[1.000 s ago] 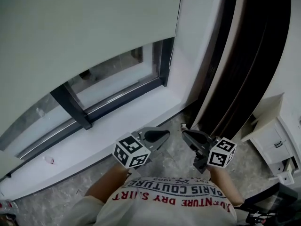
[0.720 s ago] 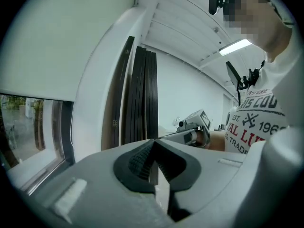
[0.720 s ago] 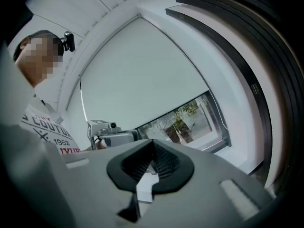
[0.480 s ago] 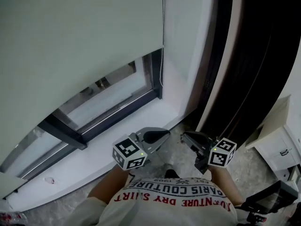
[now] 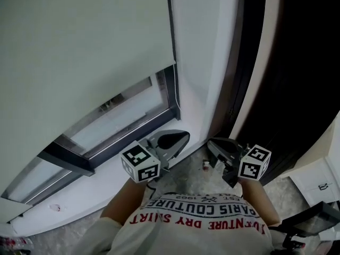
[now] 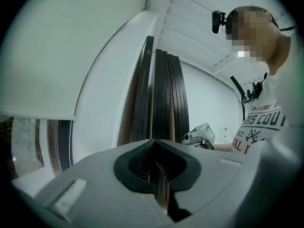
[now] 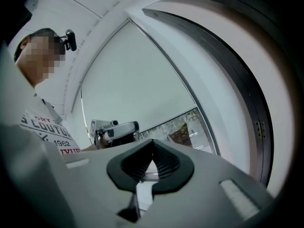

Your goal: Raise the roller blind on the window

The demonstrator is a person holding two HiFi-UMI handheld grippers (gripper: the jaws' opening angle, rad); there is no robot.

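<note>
Your left gripper (image 5: 182, 137) and right gripper (image 5: 211, 143) are both clenched on nothing, angled toward each other in front of your waist. The pale grey-green fabric roller blind (image 5: 79, 52) hangs above and to the left of them, well apart from both. It is smooth and flat, drawn down over most of the dark-framed window (image 5: 123, 116). Its straight bottom edge leaves a strip of glass above the white sill (image 5: 79, 187).

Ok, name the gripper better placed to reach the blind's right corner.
Left, probably. The left gripper sits below the right corner of the roller blind; the right gripper is off toward the dark panels. Both are shut, empty.
</note>
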